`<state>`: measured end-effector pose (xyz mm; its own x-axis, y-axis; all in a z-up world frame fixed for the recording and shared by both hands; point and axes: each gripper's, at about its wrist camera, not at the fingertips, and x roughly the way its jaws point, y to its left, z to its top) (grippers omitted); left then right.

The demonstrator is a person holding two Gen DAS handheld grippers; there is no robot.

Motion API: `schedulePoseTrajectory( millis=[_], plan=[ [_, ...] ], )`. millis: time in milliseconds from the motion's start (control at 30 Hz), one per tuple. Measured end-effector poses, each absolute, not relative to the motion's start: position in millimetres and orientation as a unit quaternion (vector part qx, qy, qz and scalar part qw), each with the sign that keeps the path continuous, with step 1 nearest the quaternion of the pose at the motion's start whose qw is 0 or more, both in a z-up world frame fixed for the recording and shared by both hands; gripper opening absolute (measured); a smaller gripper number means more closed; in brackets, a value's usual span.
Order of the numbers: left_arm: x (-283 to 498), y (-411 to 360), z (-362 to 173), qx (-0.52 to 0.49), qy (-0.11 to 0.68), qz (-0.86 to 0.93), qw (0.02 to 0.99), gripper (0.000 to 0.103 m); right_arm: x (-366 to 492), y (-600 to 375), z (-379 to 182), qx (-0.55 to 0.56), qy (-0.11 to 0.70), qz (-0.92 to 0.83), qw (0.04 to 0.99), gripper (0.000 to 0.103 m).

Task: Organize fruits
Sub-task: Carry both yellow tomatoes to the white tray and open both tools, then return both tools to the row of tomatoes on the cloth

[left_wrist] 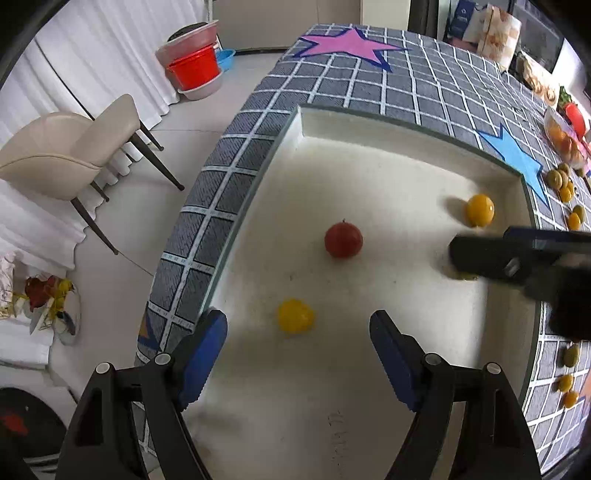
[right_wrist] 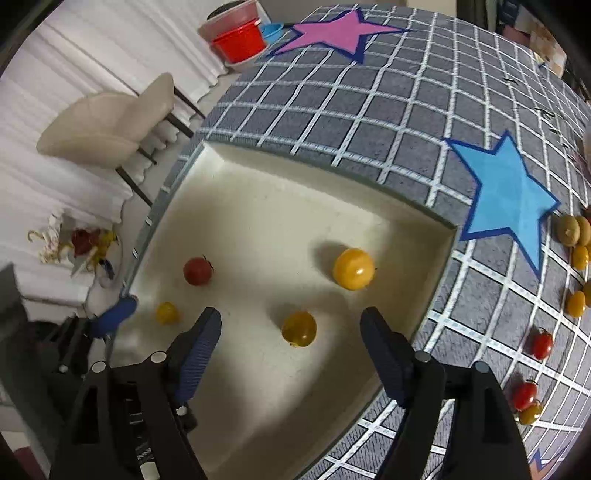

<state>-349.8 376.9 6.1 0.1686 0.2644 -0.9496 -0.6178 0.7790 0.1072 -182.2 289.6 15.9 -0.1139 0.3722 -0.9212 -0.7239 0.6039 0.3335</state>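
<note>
A white tray (left_wrist: 369, 155) lies on the grey checked tablecloth. In it are a red tomato (left_wrist: 343, 240), a yellow tomato (left_wrist: 295, 316) near my left gripper, and an orange-yellow tomato (left_wrist: 479, 210) at the far right corner. My left gripper (left_wrist: 299, 325) is open and empty above the tray, the yellow tomato between its tips. My right gripper (right_wrist: 291, 323) is open, with a yellow tomato (right_wrist: 299, 328) on the tray floor between its fingers. The right wrist view also shows the red tomato (right_wrist: 198, 271), a larger yellow one (right_wrist: 353, 268) and a small yellow one (right_wrist: 167, 313).
Loose yellow, green and red tomatoes (right_wrist: 541, 345) lie on the cloth right of the tray (right_wrist: 258, 173). A blue star (right_wrist: 511, 199) and a pink star (right_wrist: 332, 33) are on the cloth. A beige chair (left_wrist: 74, 147) and red tubs (left_wrist: 194, 68) stand left of the table.
</note>
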Motion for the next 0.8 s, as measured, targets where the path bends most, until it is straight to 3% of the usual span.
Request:
schedulePoseTrajectory(
  millis=[467, 800],
  plan=[
    [-293.5, 327.6, 49.8, -0.098, 0.562, 0.23, 0.789, 0.081, -147.3, 177.2, 63.6, -0.089, 0.593, 0.354, 0.718, 0.083],
    [-218.3, 262.7, 59.1, -0.062, 0.566, 0.134, 0.811, 0.081, -152.8, 60.3, 54.0, -0.078, 0.615, 0.264, 0.739, 0.083]
  ],
)
